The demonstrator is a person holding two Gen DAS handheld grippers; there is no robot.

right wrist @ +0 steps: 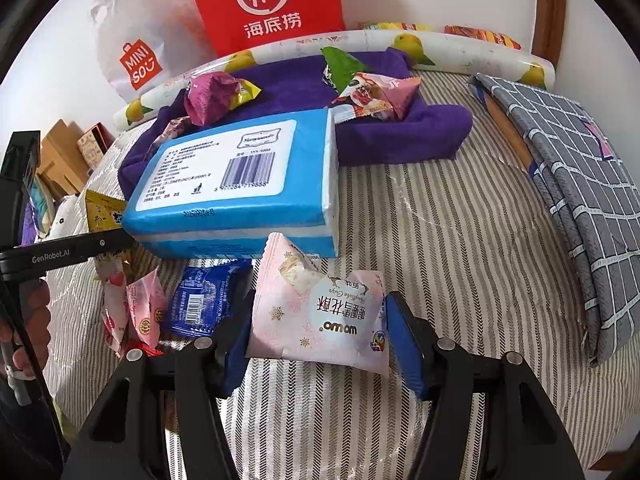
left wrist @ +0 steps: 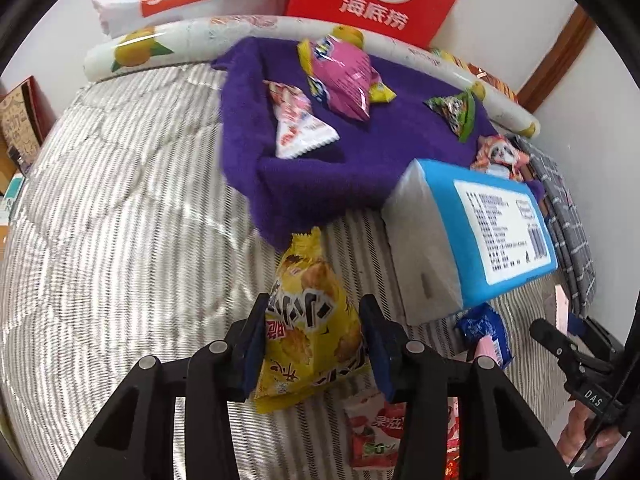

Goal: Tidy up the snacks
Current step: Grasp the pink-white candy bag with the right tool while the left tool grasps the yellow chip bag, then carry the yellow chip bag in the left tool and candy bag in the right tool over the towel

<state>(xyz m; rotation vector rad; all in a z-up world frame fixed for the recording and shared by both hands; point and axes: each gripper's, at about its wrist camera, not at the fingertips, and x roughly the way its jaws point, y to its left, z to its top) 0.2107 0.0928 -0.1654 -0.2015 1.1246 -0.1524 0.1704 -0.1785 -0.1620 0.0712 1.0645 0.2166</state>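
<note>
The yellow packet [left wrist: 310, 320] sat pinched in the left gripper [left wrist: 316, 344], the pink packet [right wrist: 320, 312] in the right gripper [right wrist: 320, 340]. Both probably belonged with the 4 snacks on the purple towel [left wrist: 384, 136], needing a forward carry past the tissue pack [right wrist: 240, 184] on the striped bed [left wrist: 120, 208].

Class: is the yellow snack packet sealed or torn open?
Sealed, as far as visible: the yellow snack packet looks puffed, its crimped top edge intact; its lower end is hidden between the left gripper fingers.
</note>
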